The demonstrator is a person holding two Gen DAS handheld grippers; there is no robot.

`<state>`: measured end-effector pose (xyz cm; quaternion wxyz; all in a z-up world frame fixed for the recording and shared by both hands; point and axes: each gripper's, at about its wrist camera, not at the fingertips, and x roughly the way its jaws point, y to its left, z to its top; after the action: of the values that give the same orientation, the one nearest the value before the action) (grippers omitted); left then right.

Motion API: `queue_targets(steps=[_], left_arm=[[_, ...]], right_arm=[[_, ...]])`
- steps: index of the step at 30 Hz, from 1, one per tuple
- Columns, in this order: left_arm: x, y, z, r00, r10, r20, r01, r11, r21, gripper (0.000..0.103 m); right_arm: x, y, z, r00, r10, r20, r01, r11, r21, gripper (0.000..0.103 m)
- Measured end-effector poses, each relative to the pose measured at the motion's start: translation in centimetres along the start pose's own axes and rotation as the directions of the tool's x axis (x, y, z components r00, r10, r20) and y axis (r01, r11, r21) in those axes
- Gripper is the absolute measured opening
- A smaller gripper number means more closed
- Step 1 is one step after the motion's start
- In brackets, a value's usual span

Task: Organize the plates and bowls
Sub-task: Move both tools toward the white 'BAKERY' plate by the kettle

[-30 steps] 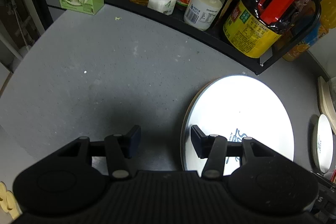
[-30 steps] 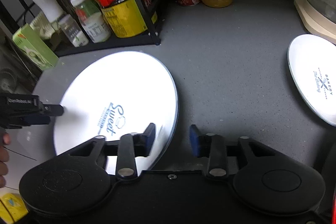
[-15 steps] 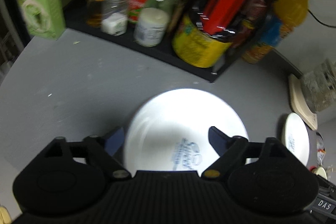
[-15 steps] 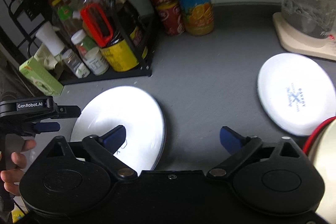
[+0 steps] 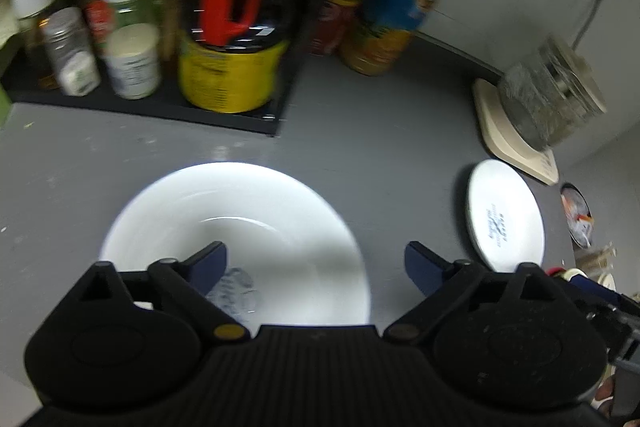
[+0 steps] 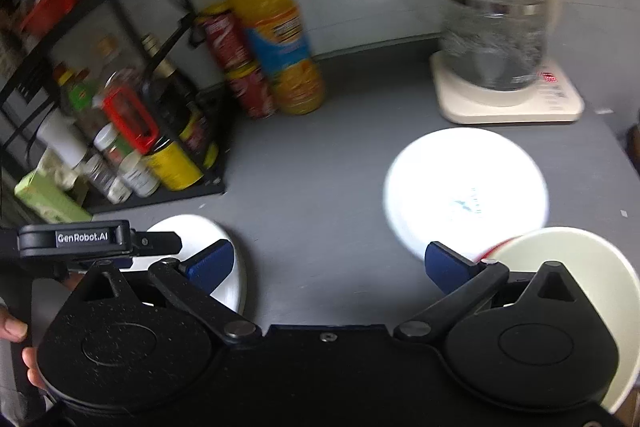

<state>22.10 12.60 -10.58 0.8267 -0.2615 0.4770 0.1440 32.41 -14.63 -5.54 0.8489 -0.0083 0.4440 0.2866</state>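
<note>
Both tongs, left (image 5: 316, 261) and right (image 6: 326, 263), have lifted off the big plate (image 5: 240, 227); jaws opening wide, nothing between them. We list: big plate and small plate (image 6: 466, 187) flat on tabletop (image 6: 320, 167). Ceramic we judge: stiff, slick, breakable; grip the rim.

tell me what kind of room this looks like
Most likely a home kitchen counter: a black rack of condiment bottles and jars, a glass electric kettle on its base, and white plates on the grey worktop.
</note>
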Motion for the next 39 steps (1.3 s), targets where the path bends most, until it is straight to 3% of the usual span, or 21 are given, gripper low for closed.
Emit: queue_targets(steps=[6, 19, 26, 36, 39], left_arm=[[1.5, -3.2, 0.4, 0.999, -0.044, -0.018, 0.045, 0.999, 0.027, 0.102], [3.7, -10.2, 2.3, 0.992, -0.111, -0.063, 0.116, 0.99, 0.078, 0.103], [5.3, -14.2, 3.3, 0.99, -0.095, -0.101, 0.105, 0.989, 0.101, 0.103], [9.0, -16.6, 2.7, 0.989, -0.056, -0.135, 0.064, 0.997, 0.052, 0.101], [10.1, -16.7, 2.6, 0.988, -0.062, -0.145, 0.065, 0.998, 0.02, 0.1]], right_arm=[[-1.5, -3.4, 0.4, 0.997, -0.068, 0.032, 0.067, 0.997, 0.048, 0.103], [-2.6, -10.4, 2.6, 0.994, -0.111, 0.02, 0.107, 0.985, 0.137, 0.103], [-1.7, -14.3, 4.2, 0.994, -0.106, -0.008, 0.106, 0.982, 0.158, 0.102], [1.0, -19.5, 6.2, 0.994, -0.047, -0.094, 0.064, 0.982, 0.177, 0.087], [2.3, -20.3, 6.6, 0.991, -0.02, -0.133, 0.043, 0.984, 0.173, 0.078]])
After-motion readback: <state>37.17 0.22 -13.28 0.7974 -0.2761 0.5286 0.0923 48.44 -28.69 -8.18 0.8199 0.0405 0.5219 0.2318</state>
